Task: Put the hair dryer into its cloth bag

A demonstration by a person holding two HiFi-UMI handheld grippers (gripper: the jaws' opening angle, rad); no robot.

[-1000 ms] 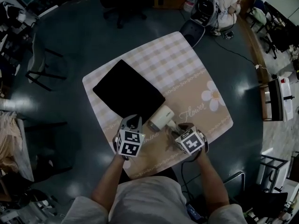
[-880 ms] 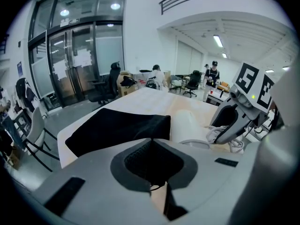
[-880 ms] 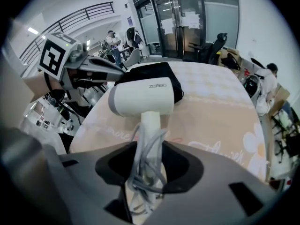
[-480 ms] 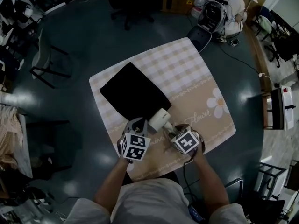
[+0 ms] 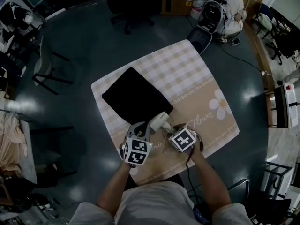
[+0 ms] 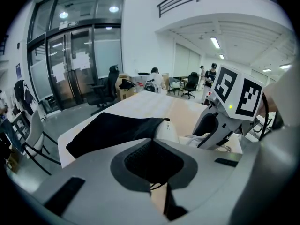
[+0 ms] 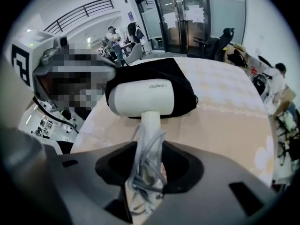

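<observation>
Left claw on cloth bag, right claw on hair dryer handle

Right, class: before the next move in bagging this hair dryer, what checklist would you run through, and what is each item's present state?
1. Near edge of the bag pinched in the left gripper: ok.
2. Handle of the hair dryer clamped in the right gripper: ok.
3. The cord gathered along the handle inside that grip: ok.
4. Dryer's head at the bag's mouth: ok.
5. Mouth open wide enough: cannot tell.
6. Dryer inside the bag: not ok, mostly outside.
</observation>
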